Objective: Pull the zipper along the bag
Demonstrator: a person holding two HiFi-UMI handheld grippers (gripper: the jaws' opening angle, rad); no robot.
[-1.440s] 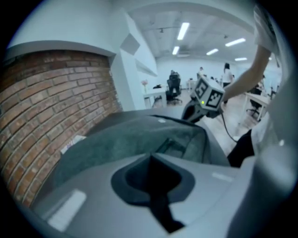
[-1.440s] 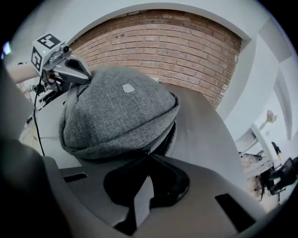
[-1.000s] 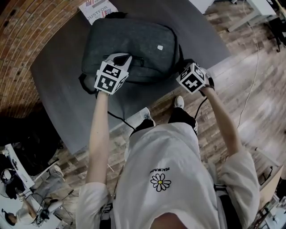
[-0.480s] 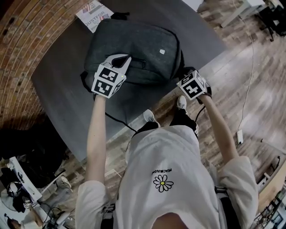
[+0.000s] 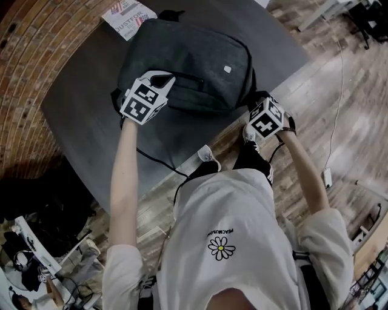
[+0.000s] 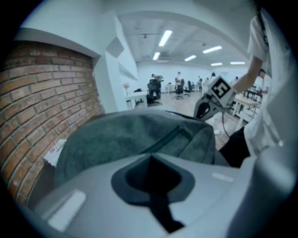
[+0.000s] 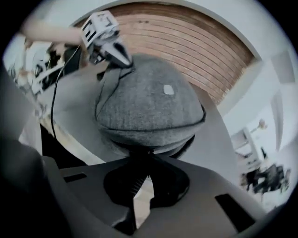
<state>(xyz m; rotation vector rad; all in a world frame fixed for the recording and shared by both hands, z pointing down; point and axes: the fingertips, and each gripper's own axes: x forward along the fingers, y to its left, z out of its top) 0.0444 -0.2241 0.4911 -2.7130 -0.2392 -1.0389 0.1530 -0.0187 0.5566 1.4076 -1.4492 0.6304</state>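
Note:
A dark grey backpack (image 5: 200, 60) lies on a grey table (image 5: 91, 91). Its front-pocket zipper (image 5: 189, 79) runs across the near side. My left gripper (image 5: 170, 77) has its tips at the left end of that zipper; the jaws look shut on the zipper pull, which they hide. In the left gripper view the zipper (image 6: 170, 137) runs down into the closed jaws (image 6: 151, 160). My right gripper (image 5: 257, 100) sits at the bag's right end, shut on its dark edge (image 7: 145, 160). From the right gripper view I see the left gripper (image 7: 125, 61) pressed onto the bag (image 7: 149, 102).
A printed booklet (image 5: 124, 15) lies on the table behind the bag. A black cable (image 5: 160, 160) trails over the table's near edge. A wooden floor (image 5: 339, 121) lies to the right, and brick (image 5: 30, 42) shows to the left. The person's shoes (image 5: 206, 156) stand at the table edge.
The left gripper has slid a little left and up along the bag's front. The right gripper has shifted slightly right with the bag's end. Both jaws stay shut.

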